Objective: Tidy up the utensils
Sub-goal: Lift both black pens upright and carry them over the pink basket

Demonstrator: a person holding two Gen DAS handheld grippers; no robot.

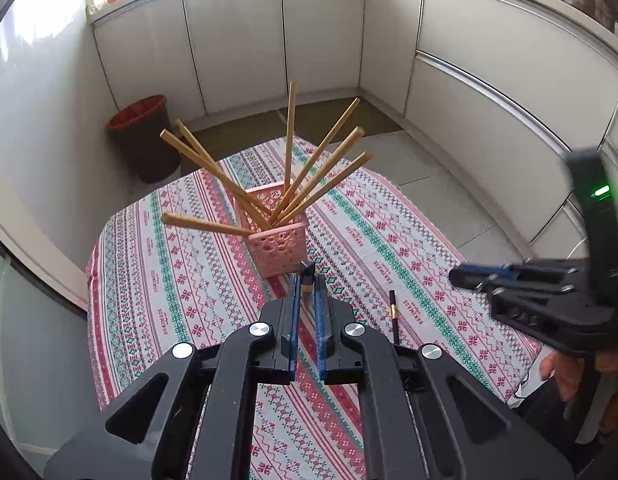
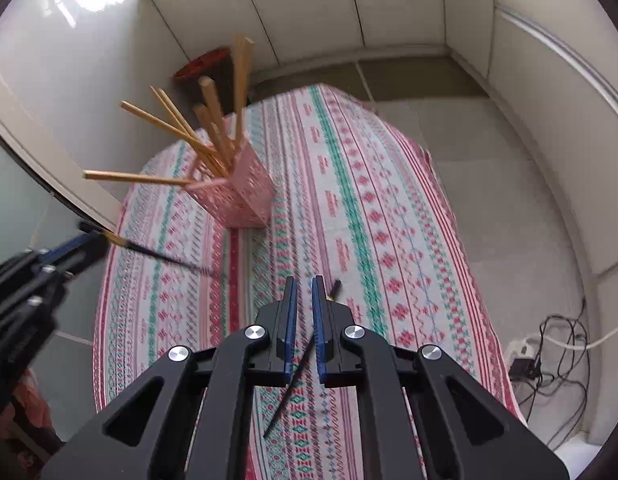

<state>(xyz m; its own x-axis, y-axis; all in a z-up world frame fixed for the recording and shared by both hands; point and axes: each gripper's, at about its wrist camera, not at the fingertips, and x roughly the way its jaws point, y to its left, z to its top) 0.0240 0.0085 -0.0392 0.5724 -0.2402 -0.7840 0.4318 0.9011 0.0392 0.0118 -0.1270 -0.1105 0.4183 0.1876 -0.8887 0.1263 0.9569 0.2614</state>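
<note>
A pink perforated basket (image 1: pixel 275 240) stands on the patterned tablecloth (image 1: pixel 189 280) and holds several wooden chopsticks (image 1: pixel 321 168) that fan outward. It also shows in the right wrist view (image 2: pixel 239 196). My left gripper (image 1: pixel 307 280) is shut on a black chopstick (image 1: pixel 307 276), held just in front of the basket; in the right wrist view the stick (image 2: pixel 165 256) points right over the cloth. A second black chopstick (image 1: pixel 394 314) lies on the cloth. My right gripper (image 2: pixel 303 284) hovers above it (image 2: pixel 287 396), jaws slightly apart and empty.
A dark bin with a red rim (image 1: pixel 143 136) stands on the floor beyond the table. White cabinets (image 1: pixel 469 80) line the far side and the right. A power strip with cables (image 2: pixel 549 356) lies on the floor right of the table.
</note>
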